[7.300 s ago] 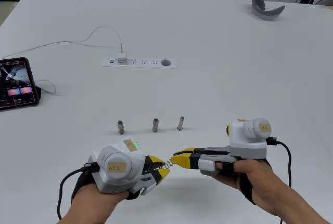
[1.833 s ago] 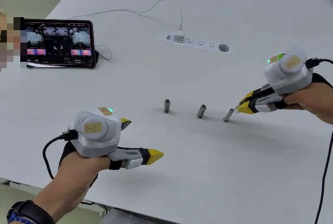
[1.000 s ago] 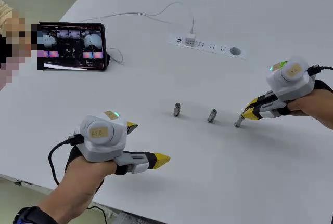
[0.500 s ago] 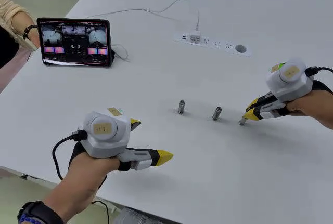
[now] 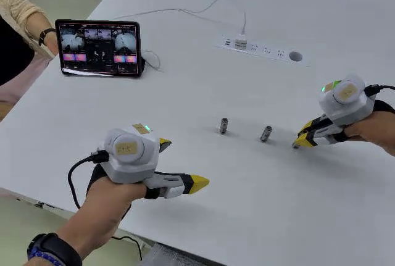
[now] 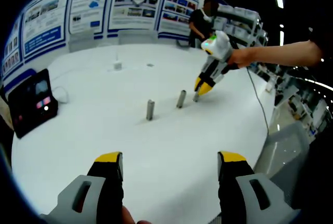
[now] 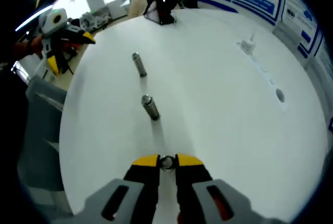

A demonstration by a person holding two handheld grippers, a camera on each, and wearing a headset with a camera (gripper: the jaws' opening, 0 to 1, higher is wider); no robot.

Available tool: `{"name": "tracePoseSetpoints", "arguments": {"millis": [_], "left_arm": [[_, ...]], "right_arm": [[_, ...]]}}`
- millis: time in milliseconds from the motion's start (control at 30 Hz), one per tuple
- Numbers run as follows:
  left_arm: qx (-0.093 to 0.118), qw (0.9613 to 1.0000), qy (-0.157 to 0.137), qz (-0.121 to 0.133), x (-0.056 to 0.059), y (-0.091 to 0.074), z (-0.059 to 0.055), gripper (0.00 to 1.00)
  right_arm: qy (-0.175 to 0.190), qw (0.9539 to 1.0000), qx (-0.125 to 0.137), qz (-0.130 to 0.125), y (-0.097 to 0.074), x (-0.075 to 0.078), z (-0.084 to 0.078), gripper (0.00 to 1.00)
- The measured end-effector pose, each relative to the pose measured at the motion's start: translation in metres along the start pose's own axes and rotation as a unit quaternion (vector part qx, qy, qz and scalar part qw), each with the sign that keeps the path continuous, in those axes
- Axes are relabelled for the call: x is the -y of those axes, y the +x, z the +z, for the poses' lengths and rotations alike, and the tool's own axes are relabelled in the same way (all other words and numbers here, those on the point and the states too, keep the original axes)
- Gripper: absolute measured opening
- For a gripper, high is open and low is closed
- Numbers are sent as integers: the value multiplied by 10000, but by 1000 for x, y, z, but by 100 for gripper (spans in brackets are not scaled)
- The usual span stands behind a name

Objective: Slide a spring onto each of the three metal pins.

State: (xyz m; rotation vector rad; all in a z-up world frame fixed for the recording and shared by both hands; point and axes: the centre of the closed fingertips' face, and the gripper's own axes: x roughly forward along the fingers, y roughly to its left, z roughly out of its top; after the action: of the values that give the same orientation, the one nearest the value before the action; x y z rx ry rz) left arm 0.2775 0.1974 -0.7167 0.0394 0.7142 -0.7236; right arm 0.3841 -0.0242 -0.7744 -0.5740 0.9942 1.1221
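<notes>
Risk lies at centre right of the head view: right gripper [image 5: 302,141], jaws pinching the spring [image 7: 166,162] on the third pin [image 5: 295,146], may tip that pin or drag the spring off if it pulls sideways. Left gripper [image 6: 170,157], low in its own view, hangs spread, empty.

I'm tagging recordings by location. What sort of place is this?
Probably a lab or demo room, not a home: wall posters line the back, a tablet shows camera feeds, and a power strip lies on the big white table.
</notes>
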Motion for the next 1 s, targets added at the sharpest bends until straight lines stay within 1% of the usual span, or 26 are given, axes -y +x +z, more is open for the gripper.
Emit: {"name": "tracePoseSetpoints", "arguments": {"millis": [67,367,467,567,667,733,800,867,900,1000], "left_arm": [[4,10000,-9,6,-1,0,0,76],[-16,10000,-38,-14,2,0,-4,76],[-17,10000,-41,-19,3,-1,-4,76],[-5,10000,-51,-21,2,-1,-4,76],[2,10000,-52,-24,2,0,-3,76],[21,10000,-54,-39,3,0,-2,76],[19,10000,-42,-49,4,0,-2,76],[-6,10000,-16,-52,5,0,-3,76],[-12,10000,-12,-56,6,0,-3,76],[0,10000,-29,-79,7,0,-4,76]], "right_arm": [[-14,10000,-5,15,2,0,0,13],[-59,9999,-96,45,5,-2,-3,14],[-38,9999,-110,49,5,-4,-4,16],[2,9999,-113,36,3,-4,-5,22],[4,9998,-167,-77,1,-1,-9,30],[54,9998,-161,-102,0,-1,-11,34],[148,9998,-106,-105,-2,-2,-12,39],[348,9994,32,-85,-4,-4,-11,44],[429,9989,155,-102,-6,-4,-9,45],[638,9975,285,-145,-9,-4,-11,48]]}}
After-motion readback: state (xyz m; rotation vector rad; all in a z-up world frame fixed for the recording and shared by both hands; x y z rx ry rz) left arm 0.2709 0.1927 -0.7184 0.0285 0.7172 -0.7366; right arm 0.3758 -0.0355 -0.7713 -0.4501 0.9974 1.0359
